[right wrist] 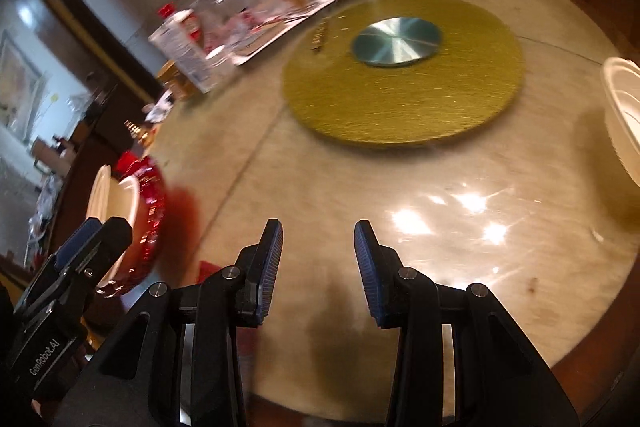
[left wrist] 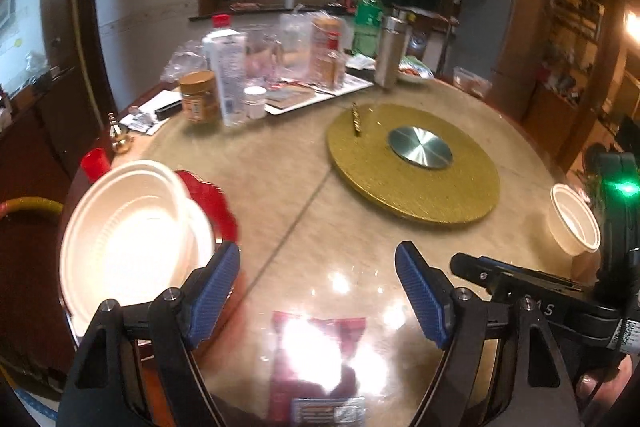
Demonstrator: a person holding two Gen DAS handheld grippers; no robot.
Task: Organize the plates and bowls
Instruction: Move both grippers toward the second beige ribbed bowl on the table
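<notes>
Setting: a round marble-topped table [left wrist: 288,187] in a dim dining room, glare patches bright on its near side.
Left gripper [left wrist: 318,291]: fingers spread wide, nothing between the blue pads [left wrist: 214,293]; it hangs over the near edge of the table above a red packet [left wrist: 316,363] lying flat under the glare.
Right gripper [right wrist: 318,269]: fingers parted with a clear gap, holding nothing, low over bare marble; both views are motion-blurred.
White plates [left wrist: 132,235]: a stack of pale disposable plates sits at the table's left edge, just beside the left gripper's left finger; whether the finger touches it cannot be told.
Red plate [left wrist: 212,203]: a scalloped red plate lies under the white stack, its rim showing on the far right side.
White bowl [left wrist: 574,221]: a deep white bowl stands alone at the table's right edge, well apart from the stack, near the right gripper's body.
Turntable [left wrist: 412,163]: a gold disc with a metal hub sits at the table's middle, a small gold object [left wrist: 356,119] resting on its far rim.
Far side: a peanut butter jar [left wrist: 198,97], a clear red-capped bottle [left wrist: 226,71], a green bottle [left wrist: 368,19] and a steel flask [left wrist: 390,53] crowd together among other clutter.
Red cup [left wrist: 95,163]: stands just beyond the plate stack at the left rim.
</notes>
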